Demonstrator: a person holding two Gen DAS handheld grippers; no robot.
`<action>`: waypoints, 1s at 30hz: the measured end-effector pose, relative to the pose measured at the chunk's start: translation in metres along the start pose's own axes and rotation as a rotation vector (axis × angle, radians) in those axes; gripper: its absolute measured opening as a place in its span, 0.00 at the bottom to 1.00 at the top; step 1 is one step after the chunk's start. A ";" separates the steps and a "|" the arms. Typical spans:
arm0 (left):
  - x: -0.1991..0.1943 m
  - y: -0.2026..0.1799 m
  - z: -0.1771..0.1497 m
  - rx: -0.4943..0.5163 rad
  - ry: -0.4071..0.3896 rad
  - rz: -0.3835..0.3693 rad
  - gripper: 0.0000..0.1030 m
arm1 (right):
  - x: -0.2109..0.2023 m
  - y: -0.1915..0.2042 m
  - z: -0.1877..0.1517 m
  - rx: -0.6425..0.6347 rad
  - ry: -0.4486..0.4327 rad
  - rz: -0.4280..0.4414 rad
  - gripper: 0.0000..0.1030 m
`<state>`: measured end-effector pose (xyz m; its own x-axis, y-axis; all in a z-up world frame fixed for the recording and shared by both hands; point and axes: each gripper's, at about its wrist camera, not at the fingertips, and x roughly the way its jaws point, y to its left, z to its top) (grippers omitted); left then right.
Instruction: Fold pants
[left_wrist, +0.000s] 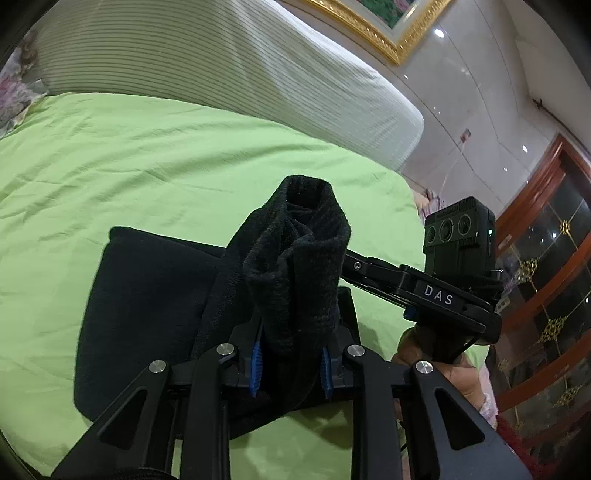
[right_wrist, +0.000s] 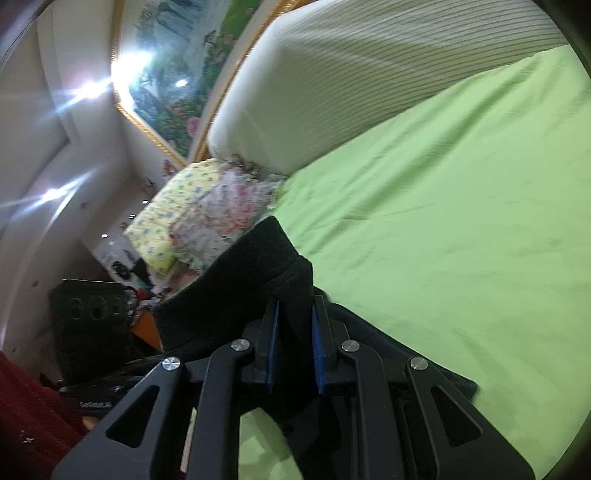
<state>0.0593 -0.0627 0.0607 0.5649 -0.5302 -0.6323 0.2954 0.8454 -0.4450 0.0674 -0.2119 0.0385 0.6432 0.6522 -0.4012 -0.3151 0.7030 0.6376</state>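
Left gripper (left_wrist: 291, 365): jaws are clamped on a bunched, lifted edge of the black pants (left_wrist: 155, 302), which stands up between the blue pads and rises just ahead of them. Right gripper (right_wrist: 295, 347): jaws are likewise closed on a thick fold of the same pants, the cloth being pinched between the pads and carried clear of the bed.

Below and ahead of the left jaws, the rest of the garment is seen lying flat on the green sheet (left_wrist: 147, 166). The right gripper's body is seen to the right of the left jaws, close beside them.

Step judged: a fold in mid-carry, with one end raised by both grippers. Next move is judged to need the held edge laid over the flat part, edges matched, before release.

Beyond the jaws, a striped white bolster (left_wrist: 221, 74) is noted at the bed's far side.
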 end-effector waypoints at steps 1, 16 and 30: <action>0.005 -0.003 -0.001 0.008 0.010 0.000 0.24 | -0.002 -0.001 -0.001 0.000 0.003 -0.027 0.20; 0.017 -0.012 -0.021 0.098 0.104 -0.079 0.52 | -0.044 0.003 -0.025 0.104 -0.091 -0.225 0.27; -0.023 0.021 -0.006 0.027 0.027 -0.068 0.67 | -0.069 0.037 -0.037 0.114 -0.191 -0.394 0.68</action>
<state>0.0482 -0.0327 0.0621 0.5222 -0.5877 -0.6180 0.3532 0.8086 -0.4705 -0.0144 -0.2203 0.0658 0.8193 0.2697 -0.5059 0.0513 0.8444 0.5332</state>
